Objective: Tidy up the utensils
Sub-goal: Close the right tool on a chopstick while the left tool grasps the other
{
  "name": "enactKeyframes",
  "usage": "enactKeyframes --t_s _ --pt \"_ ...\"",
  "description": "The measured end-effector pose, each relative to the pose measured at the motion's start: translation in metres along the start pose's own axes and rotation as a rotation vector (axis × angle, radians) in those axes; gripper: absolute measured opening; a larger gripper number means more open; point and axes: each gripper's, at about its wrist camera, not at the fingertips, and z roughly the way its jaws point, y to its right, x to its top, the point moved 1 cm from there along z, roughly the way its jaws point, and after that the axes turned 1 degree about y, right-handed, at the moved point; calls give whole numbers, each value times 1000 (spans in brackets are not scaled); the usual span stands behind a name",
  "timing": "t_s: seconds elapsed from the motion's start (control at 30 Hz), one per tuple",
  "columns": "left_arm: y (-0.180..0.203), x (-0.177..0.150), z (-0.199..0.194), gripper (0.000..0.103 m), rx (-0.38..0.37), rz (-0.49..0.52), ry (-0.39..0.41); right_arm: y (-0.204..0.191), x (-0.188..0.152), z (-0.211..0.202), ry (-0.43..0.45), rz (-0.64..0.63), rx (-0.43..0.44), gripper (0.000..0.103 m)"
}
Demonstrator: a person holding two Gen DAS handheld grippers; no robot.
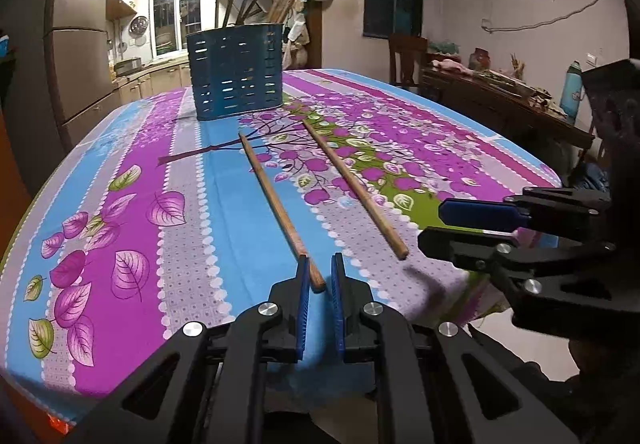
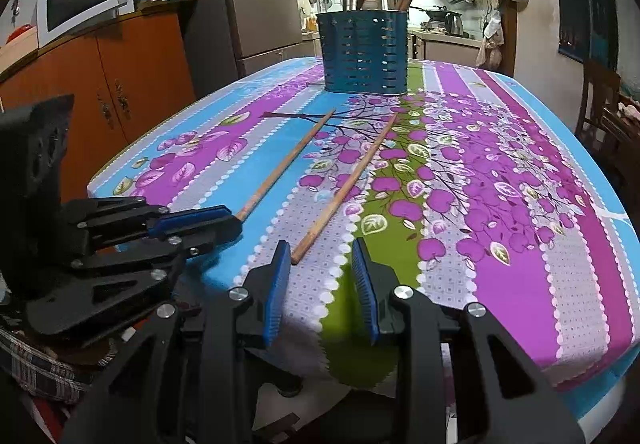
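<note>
Two chopsticks lie side by side pointing at the blue holder (image 1: pixel 236 72), thick ends nearest the table edge. Left gripper (image 1: pixel 320 276) is closing on the left chopstick (image 1: pixel 280 210), though contact isn't clear. Right gripper (image 2: pixel 320 264) stands open just short of the right chopstick (image 2: pixel 344 188), lined up to take it.

We see two long wooden chopsticks, the left one (image 1: pixel 276 204) and the right one (image 1: pixel 352 184), lying flat and nearly parallel, apart, on the flowered cloth. Beyond their far tips a blue slotted holder (image 1: pixel 236 72) stands upright, more sticks leaning inside it.
</note>
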Motion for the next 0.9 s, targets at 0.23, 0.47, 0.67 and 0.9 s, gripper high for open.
enactKeyframes --t_s 0.23,0.47,0.67,0.9 --pt "0 -3 2 12 40 -9 16 -9 -2 7 -9 -12 6 30" --pt "-15 -4 1 8 94 -58 37 -9 -1 14 -17 11 22 26" --pt "-16 -4 2 8 112 -38 44 -6 -2 19 6 31 -26 10" --pt "-11 -3 3 8 139 -17 42 2 -6 14 32 92 -37 5"
